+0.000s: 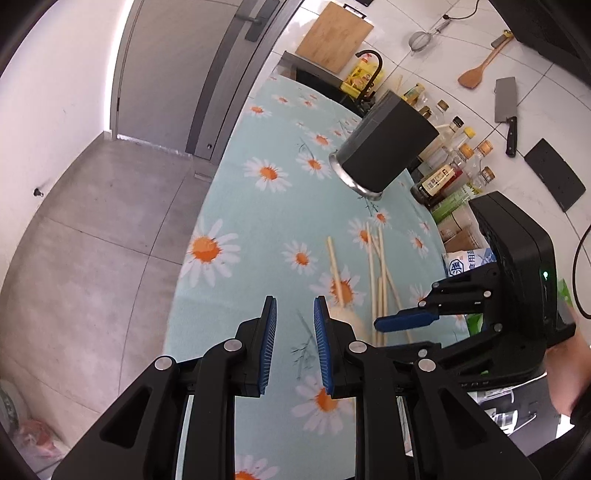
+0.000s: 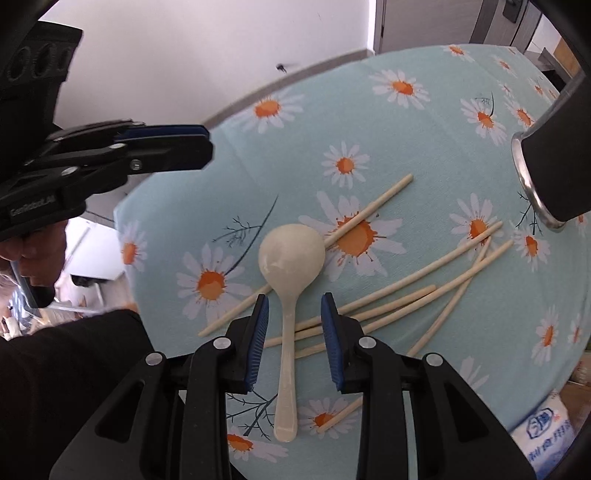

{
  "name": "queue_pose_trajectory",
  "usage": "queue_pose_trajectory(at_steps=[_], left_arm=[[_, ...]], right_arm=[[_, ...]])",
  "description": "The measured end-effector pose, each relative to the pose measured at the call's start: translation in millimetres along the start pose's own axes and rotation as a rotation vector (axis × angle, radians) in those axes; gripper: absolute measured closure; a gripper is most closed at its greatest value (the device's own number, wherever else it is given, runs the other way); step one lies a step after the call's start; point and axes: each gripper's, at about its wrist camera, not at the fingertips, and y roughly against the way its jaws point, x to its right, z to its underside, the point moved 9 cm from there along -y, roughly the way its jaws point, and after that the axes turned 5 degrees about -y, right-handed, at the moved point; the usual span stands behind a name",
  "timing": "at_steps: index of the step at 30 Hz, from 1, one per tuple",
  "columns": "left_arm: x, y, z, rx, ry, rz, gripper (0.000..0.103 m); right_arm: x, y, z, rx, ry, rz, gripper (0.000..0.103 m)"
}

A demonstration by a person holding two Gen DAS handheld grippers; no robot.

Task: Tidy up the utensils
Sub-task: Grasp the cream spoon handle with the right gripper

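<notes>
A cream plastic spoon (image 2: 286,295) lies on the daisy-print tablecloth (image 2: 424,122) over several wooden chopsticks (image 2: 424,273). My right gripper (image 2: 294,306) is open, its blue pads on either side of the spoon's handle just above it. My left gripper (image 1: 294,314) is open and empty over the cloth, left of the chopsticks (image 1: 376,280) and the partly hidden spoon bowl (image 1: 349,319). A dark cylindrical utensil holder (image 1: 384,147) with a metal base stands further along the table; it also shows in the right wrist view (image 2: 554,147).
Sauce bottles (image 1: 443,177), a salt bag (image 1: 465,262) and boxes crowd the table's right edge. A cleaver (image 1: 506,107), wooden spatula (image 1: 480,70), strainer (image 1: 421,38) and cutting board (image 1: 332,35) hang on the tiled wall. The table's left edge drops to grey floor (image 1: 92,240).
</notes>
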Motion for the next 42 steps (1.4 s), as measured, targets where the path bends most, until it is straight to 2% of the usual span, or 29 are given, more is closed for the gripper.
queue_pose_trajectory(at_steps=[5, 9, 15, 21, 31, 39, 42], left_arm=[[-8, 2, 3, -0.018, 0.005, 0.054, 0.083], [-11, 1, 5, -0.043, -0.009, 0.090, 0.083], [-17, 3, 7, -0.065, -0.025, 0.125, 0.083], [-23, 1, 8, -0.084, -0.025, 0.136, 0.083], [-7, -12, 11, -0.135, -0.058, 0.142, 0.083], [22, -37, 11, -0.212, -0.116, 0.123, 0.083], [36, -48, 11, -0.253, -0.146, 0.107, 0.083]], right_arm=[[-8, -14, -3, -0.108, -0.015, 0.036, 0.073], [-11, -23, -11, -0.158, -0.037, 0.065, 0.082], [-21, -37, -23, -0.200, -0.015, 0.134, 0.091], [-24, -42, -29, -0.215, -0.026, 0.131, 0.093], [-5, -20, -31, -0.134, -0.091, 0.098, 0.093], [14, 5, -22, -0.035, -0.169, 0.025, 0.094], [25, 22, -16, 0.028, -0.206, -0.016, 0.094]])
